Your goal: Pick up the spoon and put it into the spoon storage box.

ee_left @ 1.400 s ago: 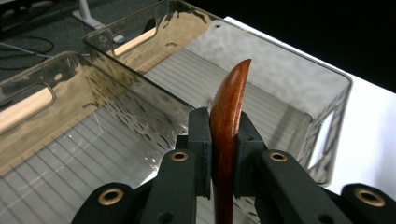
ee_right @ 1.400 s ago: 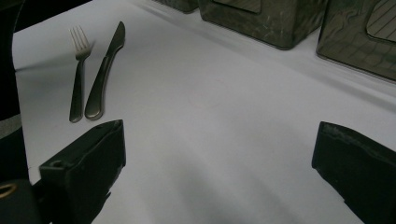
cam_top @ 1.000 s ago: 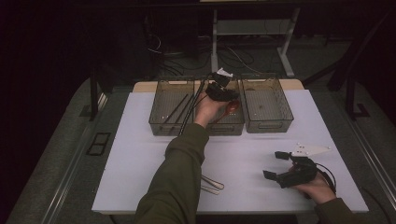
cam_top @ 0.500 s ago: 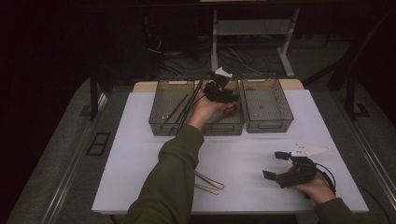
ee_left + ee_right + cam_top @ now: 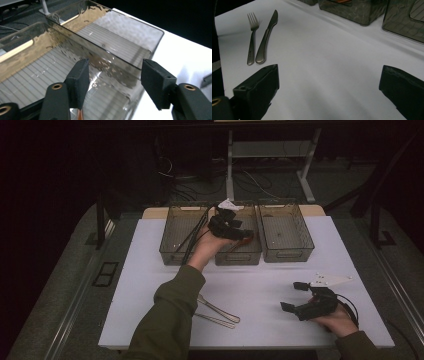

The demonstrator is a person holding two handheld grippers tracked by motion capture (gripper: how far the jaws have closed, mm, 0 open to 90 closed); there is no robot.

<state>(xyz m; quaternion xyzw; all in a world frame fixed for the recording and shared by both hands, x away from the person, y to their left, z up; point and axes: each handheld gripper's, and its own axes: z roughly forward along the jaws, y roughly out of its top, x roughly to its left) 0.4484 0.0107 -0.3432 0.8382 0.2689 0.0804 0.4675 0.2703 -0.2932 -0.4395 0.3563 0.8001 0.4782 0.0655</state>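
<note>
My left gripper [image 5: 235,230] hovers over the middle one [image 5: 240,256] of three smoky clear bins at the back of the white table. In the left gripper view it [image 5: 113,82] stands open with nothing between its jaws, and a sliver of something orange-brown [image 5: 80,115] lies below in that bin. My right gripper [image 5: 294,296] rests open near the front right of the table, and its own view [image 5: 329,90] has bare tabletop between the jaws. A fork [image 5: 251,45] and a knife [image 5: 265,41] lie side by side on the table.
The left bin [image 5: 172,256] holds long dark utensils [image 5: 192,237]. Beside the middle bin, the right bin [image 5: 287,254] has a ribbed floor [image 5: 120,42]. The cutlery [image 5: 220,311] lies front centre, beside my left sleeve. Dark floor, cables and a stand lie beyond the table.
My left hand and gripper have shifted slightly left and toward me over the middle bin. The right gripper has stayed put.
</note>
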